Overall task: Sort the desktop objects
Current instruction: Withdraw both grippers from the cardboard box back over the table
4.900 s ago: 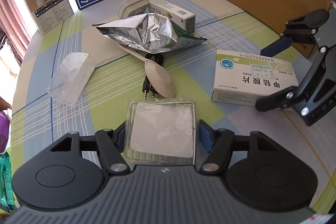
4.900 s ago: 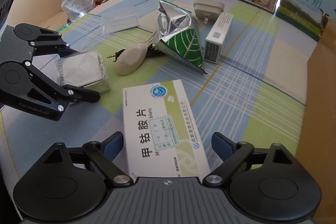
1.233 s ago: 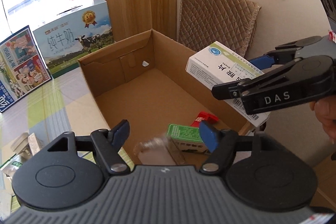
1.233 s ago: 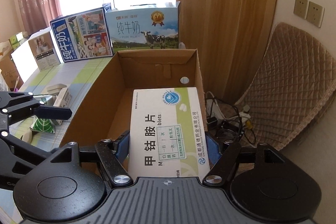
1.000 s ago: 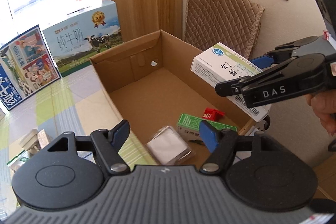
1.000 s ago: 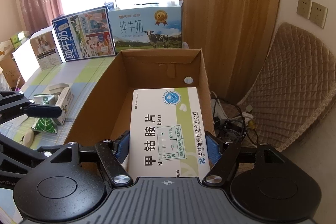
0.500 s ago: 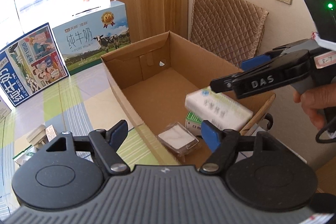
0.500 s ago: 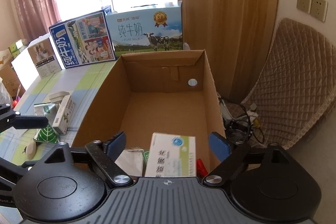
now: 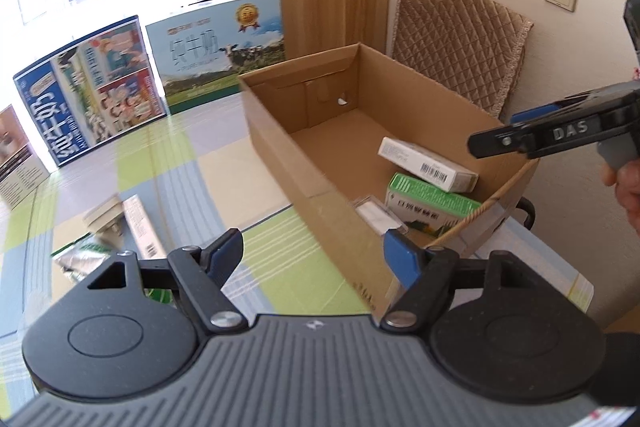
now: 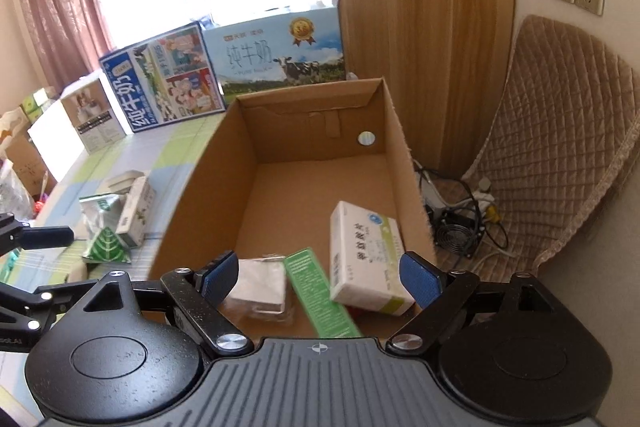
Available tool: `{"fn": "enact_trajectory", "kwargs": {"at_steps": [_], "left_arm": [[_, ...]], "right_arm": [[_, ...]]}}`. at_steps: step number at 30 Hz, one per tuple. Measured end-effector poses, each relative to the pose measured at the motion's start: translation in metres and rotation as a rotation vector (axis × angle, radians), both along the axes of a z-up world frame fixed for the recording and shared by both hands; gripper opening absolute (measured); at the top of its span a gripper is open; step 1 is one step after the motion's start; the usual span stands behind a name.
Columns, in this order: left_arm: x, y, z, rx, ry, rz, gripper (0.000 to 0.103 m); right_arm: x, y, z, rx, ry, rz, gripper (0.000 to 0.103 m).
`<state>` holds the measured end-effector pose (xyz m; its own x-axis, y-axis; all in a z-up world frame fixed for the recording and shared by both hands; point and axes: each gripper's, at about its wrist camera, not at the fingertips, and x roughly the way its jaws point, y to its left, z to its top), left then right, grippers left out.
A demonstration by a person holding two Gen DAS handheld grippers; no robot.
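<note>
An open cardboard box stands at the table's right end. Inside lie the white medicine box, a green box and a clear plastic case. My right gripper is open and empty above the box's near end; it also shows in the left wrist view. My left gripper is open and empty over the box's near left wall. A foil bag and a small white box lie on the table.
Milk cartons and a blue printed box stand at the table's far edge. A quilted chair and cables on the floor are right of the box. A white adapter lies behind the small box.
The medicine box, falling half a second ago, now rests in the cardboard box on the green box. Both open grippers have pulled back and up; the left has swung left toward the table.
</note>
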<state>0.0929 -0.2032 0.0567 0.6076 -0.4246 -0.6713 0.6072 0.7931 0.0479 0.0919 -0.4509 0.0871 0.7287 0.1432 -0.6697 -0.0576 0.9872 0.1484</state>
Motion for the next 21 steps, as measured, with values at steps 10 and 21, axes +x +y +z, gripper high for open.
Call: {"fn": "enact_trajectory", "kwargs": {"at_steps": [10, 21], "left_arm": [[-0.032, 0.073, 0.002, 0.009, 0.001, 0.102, 0.077], [-0.061, 0.176, 0.005, 0.029, -0.011, 0.262, 0.089]], "right_arm": [[-0.032, 0.060, 0.024, 0.021, -0.062, 0.106, 0.088], [-0.052, 0.151, 0.015, 0.020, -0.048, 0.276, 0.091]]}}
